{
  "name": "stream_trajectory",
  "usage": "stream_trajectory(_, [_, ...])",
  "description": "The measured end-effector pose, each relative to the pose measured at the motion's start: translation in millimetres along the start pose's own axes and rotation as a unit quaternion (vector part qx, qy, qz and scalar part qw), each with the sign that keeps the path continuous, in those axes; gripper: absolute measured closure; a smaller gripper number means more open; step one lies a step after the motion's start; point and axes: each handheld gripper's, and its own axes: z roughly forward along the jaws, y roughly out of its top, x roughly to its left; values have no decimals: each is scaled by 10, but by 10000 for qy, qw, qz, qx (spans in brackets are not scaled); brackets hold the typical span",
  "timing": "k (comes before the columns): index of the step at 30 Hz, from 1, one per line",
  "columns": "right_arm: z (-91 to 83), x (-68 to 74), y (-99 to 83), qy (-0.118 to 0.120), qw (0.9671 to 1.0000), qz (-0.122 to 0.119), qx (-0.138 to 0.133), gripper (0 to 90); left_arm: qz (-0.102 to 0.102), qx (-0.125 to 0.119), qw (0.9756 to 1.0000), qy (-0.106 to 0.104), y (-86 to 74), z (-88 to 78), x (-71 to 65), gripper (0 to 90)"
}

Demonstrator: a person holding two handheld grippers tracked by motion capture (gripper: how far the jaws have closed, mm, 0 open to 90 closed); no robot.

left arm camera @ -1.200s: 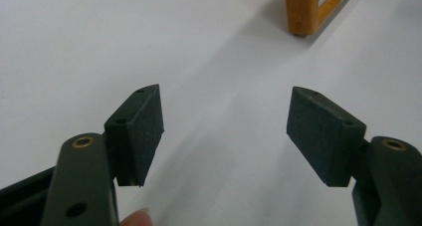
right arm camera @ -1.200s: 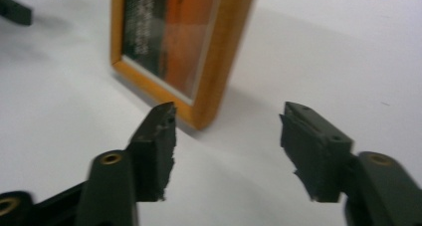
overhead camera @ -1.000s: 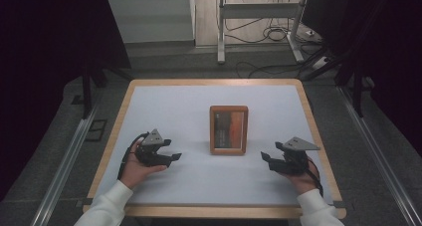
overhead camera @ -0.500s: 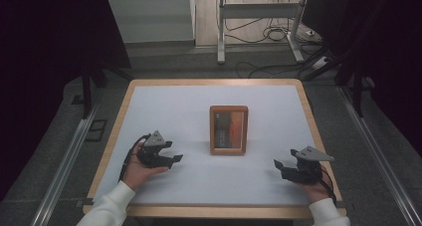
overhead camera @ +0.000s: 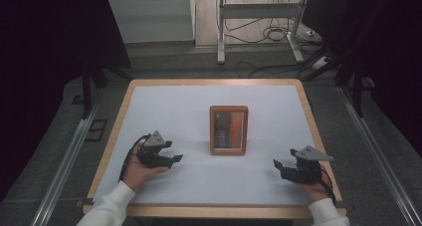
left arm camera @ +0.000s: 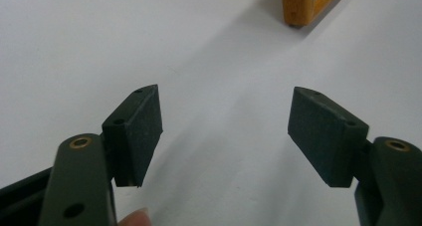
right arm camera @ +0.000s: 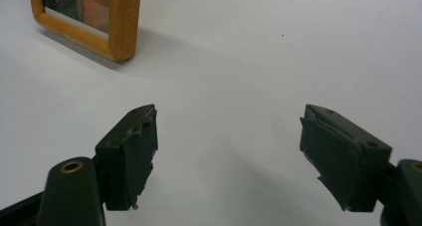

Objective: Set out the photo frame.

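The rectangular wooden picture frame (overhead camera: 228, 129) lay flat on the white table (overhead camera: 169, 101) between both wide-open, empty hand-held grippers, long axis pointing away, nearer the left hand-held gripper (overhead camera: 169, 160) than the right hand-held gripper (overhead camera: 279, 168).

table: white top, wooden rim (overhead camera: 115, 131) | floor: cables (overhead camera: 271, 33) | metal stand (overhead camera: 220, 32)

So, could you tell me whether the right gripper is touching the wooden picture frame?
Apart. In the high view the right gripper sits near the table's edge, with bare white tabletop between it and the wooden picture frame.
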Motion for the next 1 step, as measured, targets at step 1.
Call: stream_trajectory(1, [0,0,0,0,10000,0,0,226,0,0,10000,0,0,0,0,292])
